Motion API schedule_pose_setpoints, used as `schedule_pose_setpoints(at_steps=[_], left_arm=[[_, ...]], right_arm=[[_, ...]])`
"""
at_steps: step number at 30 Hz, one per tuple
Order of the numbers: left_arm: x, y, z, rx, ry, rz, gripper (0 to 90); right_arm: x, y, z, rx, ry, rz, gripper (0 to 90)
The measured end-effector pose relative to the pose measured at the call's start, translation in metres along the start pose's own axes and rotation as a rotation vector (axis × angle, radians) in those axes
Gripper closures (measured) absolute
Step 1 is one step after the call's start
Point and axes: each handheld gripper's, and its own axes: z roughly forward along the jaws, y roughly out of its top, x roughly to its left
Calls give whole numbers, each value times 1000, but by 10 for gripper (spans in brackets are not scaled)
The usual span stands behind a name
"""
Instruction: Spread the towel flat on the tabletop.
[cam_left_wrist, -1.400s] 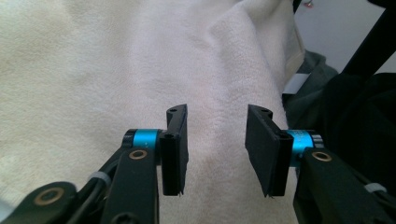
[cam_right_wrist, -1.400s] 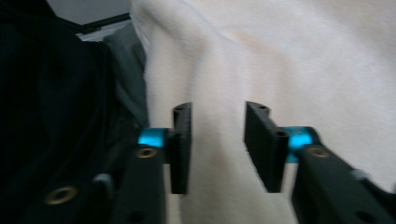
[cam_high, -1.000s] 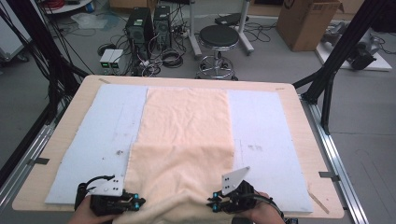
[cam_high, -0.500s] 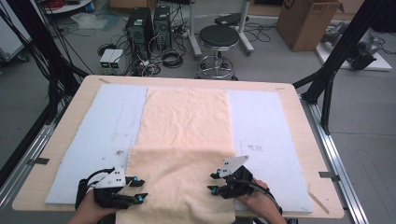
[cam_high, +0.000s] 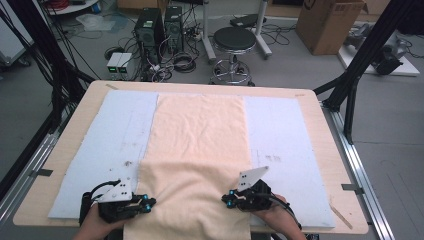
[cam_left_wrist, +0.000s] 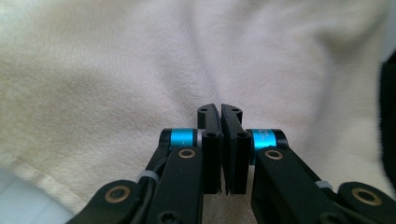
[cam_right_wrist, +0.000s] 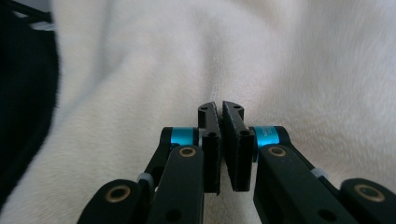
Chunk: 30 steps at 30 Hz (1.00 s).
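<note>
A cream towel (cam_high: 197, 130) lies lengthwise down the middle of a pale blue mat (cam_high: 120, 130), and its near end hangs over the table's front edge. My left gripper (cam_high: 149, 202) rests at the towel's near left edge and points right. My right gripper (cam_high: 226, 199) is at the near right edge and points left. Both have just been closing. In the left gripper view the left gripper (cam_left_wrist: 220, 108) has its jaws together, with a crease in the towel (cam_left_wrist: 116, 70) running out from the tips. The right gripper (cam_right_wrist: 220, 106) pinches the towel (cam_right_wrist: 303, 70) the same way.
The wooden table (cam_high: 320, 115) has bare strips around the mat. Black frame posts stand at both sides. On the floor beyond the far edge are a round stool (cam_high: 235, 40), computer towers (cam_high: 160, 27) with cables, and a cardboard box (cam_high: 327, 22).
A second ago both grippers held the towel's near end bunched up. They then opened and the cloth settled flat. Now both are shut again at its side edges.
</note>
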Motion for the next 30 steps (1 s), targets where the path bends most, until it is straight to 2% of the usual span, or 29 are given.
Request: schedule_pose_setpoints(at_steps=[3, 4, 6, 8, 10, 12, 13, 14, 16, 18, 21, 23, 25, 28, 30], left_arm=[[-9, -3, -9, -10, -53, -1, 862], [-11, -3, -11, -21, -64, -3, 847], [-13, -3, -14, -53, -54, -5, 723], [-10, -1, -13, -61, -29, -9, 588], [-6, 2, -9, -56, -15, -4, 534], [-3, 2, -2, -12, 4, 4, 506], [-1, 1, 1, 17, 4, 13, 506], [-1, -1, 4, 33, 2, 1, 512], [-1, -4, 4, 43, -4, 6, 543], [-2, -5, 3, 42, -18, 3, 659], [-4, -5, 0, 27, -29, 14, 839], [-8, -5, -3, 11, -17, 26, 885], [-10, -6, -8, -4, -25, 26, 893], [-14, -9, -13, -8, -60, 13, 890], [-15, -10, -16, -24, -55, 7, 804]], right_arm=[[11, 1, -8, -26, 47, -1, 833], [13, 1, -10, -34, 53, -13, 790], [15, 1, -14, -41, 68, -7, 728], [13, 0, -18, -52, 38, 4, 681], [9, 0, -16, -38, 19, 10, 625], [5, 0, -11, -6, 13, 9, 607], [4, -1, -9, 12, 16, 13, 606], [3, -3, -6, 25, 17, 9, 606], [4, -7, -4, 42, 15, 3, 622], [5, -13, -3, 49, 11, 2, 659], [5, -17, -5, 34, 20, 22, 783], [7, -16, -5, 42, 21, 6, 805], [10, -15, -6, 44, 34, -2, 810], [15, -15, -7, 40, 62, -14, 771], [16, -15, -9, 42, 68, -7, 739]])
